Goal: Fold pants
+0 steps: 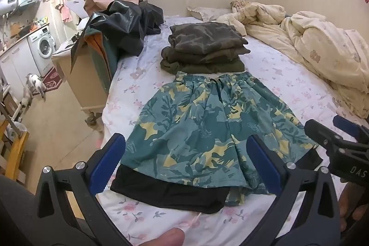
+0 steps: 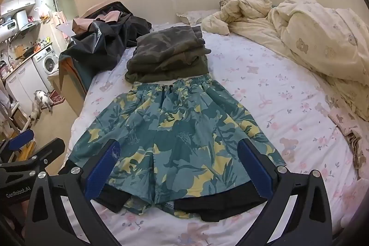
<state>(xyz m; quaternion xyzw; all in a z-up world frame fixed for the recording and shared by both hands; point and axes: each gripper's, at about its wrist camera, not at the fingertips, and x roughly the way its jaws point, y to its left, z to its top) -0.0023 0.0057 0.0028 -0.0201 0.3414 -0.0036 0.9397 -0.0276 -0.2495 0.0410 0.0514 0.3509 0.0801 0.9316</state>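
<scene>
Teal shorts with a yellow leaf print (image 1: 207,130) lie flat on the bed, waistband at the far end, black liner hems sticking out at the near end. They show in the right wrist view (image 2: 175,137) too. My left gripper (image 1: 186,153) is open and empty, held above the left leg hem. My right gripper (image 2: 178,158) is open and empty above the right leg hem; it also shows at the right edge of the left wrist view (image 1: 332,128). A stack of folded camouflage pants (image 1: 203,47) sits just beyond the waistband.
The bed has a white floral sheet (image 1: 276,66). A crumpled cream duvet (image 2: 311,38) lies along the right and far side. Dark clothes and bags (image 1: 124,22) are piled at the far left over a bedside cabinet (image 1: 85,82). A cat (image 2: 41,100) is on the floor at left.
</scene>
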